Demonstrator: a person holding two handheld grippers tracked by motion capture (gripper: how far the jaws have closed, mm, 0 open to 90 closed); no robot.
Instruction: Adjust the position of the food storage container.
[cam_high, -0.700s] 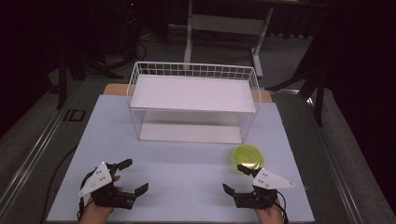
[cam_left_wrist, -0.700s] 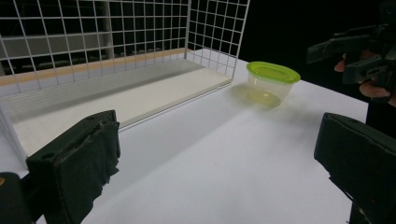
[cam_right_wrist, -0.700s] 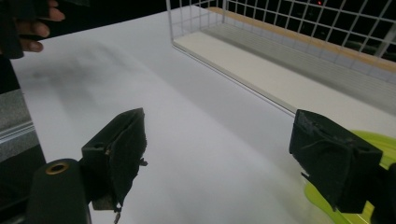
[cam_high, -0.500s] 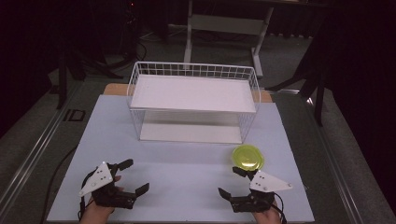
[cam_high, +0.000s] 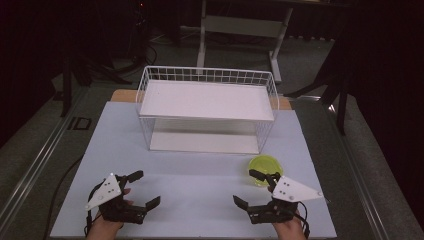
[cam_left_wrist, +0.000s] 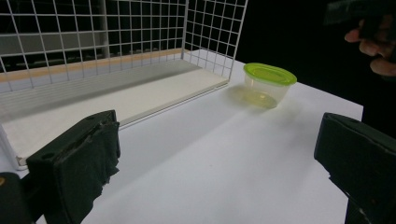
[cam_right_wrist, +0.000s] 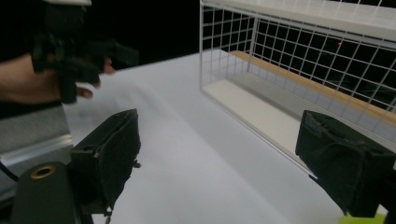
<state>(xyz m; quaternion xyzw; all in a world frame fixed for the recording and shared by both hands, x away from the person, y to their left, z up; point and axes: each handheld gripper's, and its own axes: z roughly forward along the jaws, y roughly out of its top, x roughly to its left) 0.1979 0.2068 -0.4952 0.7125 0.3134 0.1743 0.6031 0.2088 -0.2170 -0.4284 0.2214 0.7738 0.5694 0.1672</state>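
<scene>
Just past my right gripper (cam_high: 254, 188), beside its far fingertip, sits the small clear container (cam_high: 265, 169) with a lime-green rim, upright on the white table (cam_high: 200, 175). Its jaws are spread wide with nothing between them, angled toward the table's middle, the hand low at the near edge. My left gripper (cam_high: 142, 188) mirrors it well apart on the other side, jaws equally wide and bare. Beyond both sets of fingers stands the white wire basket (cam_high: 207, 112), holding flat white boards.
</scene>
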